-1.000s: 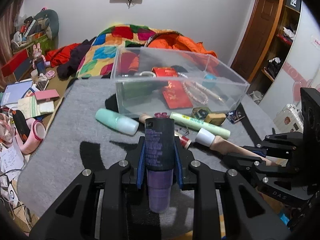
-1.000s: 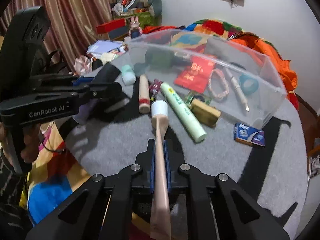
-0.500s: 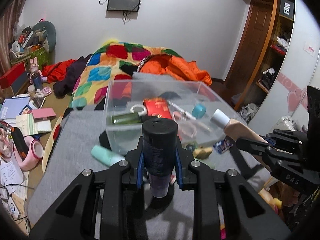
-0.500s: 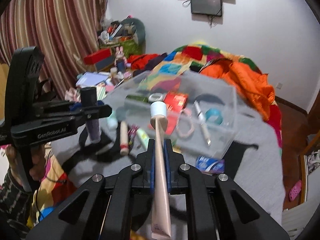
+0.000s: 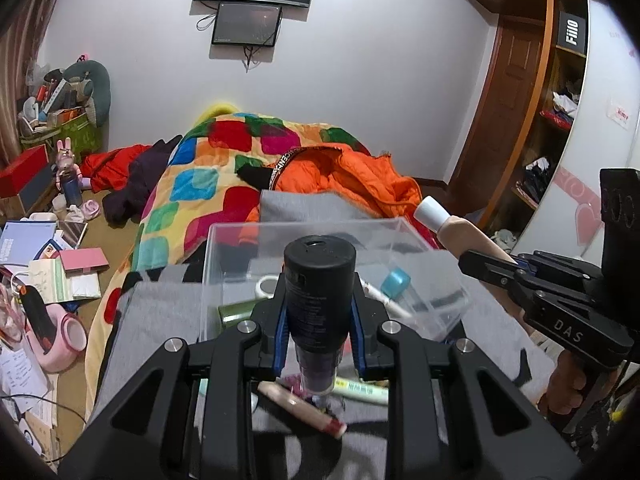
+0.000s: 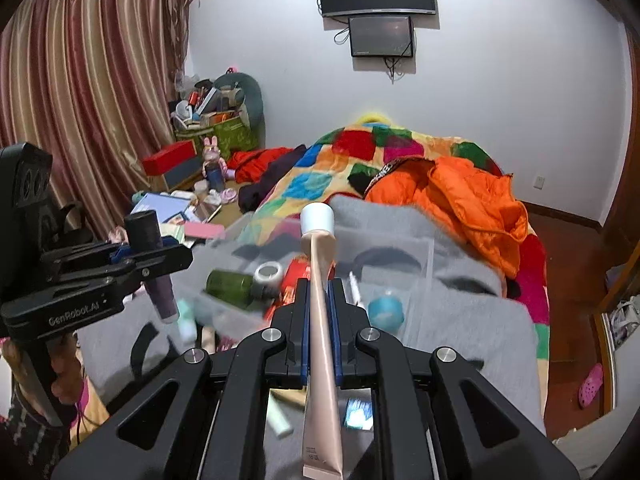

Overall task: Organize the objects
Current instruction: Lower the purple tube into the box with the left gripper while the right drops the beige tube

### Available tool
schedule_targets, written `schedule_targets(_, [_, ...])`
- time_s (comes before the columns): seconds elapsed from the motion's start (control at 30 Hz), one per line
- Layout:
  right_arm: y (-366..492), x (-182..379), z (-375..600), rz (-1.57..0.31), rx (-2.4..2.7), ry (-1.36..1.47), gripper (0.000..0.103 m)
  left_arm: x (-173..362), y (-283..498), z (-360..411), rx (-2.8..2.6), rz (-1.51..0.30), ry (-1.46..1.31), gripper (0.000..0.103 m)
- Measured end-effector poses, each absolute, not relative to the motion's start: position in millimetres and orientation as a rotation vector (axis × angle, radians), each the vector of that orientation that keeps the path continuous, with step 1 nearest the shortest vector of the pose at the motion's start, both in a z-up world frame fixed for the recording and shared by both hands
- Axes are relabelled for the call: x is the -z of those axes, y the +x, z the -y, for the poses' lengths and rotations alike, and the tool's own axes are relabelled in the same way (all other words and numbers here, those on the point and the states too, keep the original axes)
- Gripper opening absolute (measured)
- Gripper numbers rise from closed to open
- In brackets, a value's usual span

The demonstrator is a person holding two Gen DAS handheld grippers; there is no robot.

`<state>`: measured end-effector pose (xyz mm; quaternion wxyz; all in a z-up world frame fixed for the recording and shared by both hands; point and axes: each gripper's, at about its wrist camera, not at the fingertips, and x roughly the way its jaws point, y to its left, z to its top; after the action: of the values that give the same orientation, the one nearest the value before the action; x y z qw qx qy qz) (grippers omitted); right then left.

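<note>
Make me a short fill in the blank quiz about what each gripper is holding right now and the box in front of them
The left gripper is shut on a bottle with a ____ cap.
The right gripper is shut on a beige tube with a ____ cap.
The clear box has no ____ on it.

Missing words: black; white; lid

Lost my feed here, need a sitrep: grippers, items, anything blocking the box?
Left gripper shut on dark purple bottle. Right gripper shut on beige tube. Both raised at clear box, top open, nothing blocking.
</note>
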<state>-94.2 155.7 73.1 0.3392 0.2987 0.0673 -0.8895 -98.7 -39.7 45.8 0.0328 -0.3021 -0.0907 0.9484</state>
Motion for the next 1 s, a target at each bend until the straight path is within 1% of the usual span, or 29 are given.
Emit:
schedule_targets(0.13, [-110,-76,-147,-0.174,2.325,0.768,0.007,-51,-114,43,-2.925,0.288,-0.919,0.025])
schedule_targets(0.33, [-131,-67,-127,-0.236,2.303,0.788,0.007,-49,-135,46,-2.941,0.278,-0.933,0.025])
schedule_targets(0.73, [-156,-33,-92,-0.35,2.243,0.861,0.007,-6,-167,41,-2.867,0.262,-1.098,0.025])
schedule_targets(1.0, [-160,-13,-84,-0.405,2.174,0.927,0.008,7,-173,37,-2.827,0.262,-1.139,0.025])
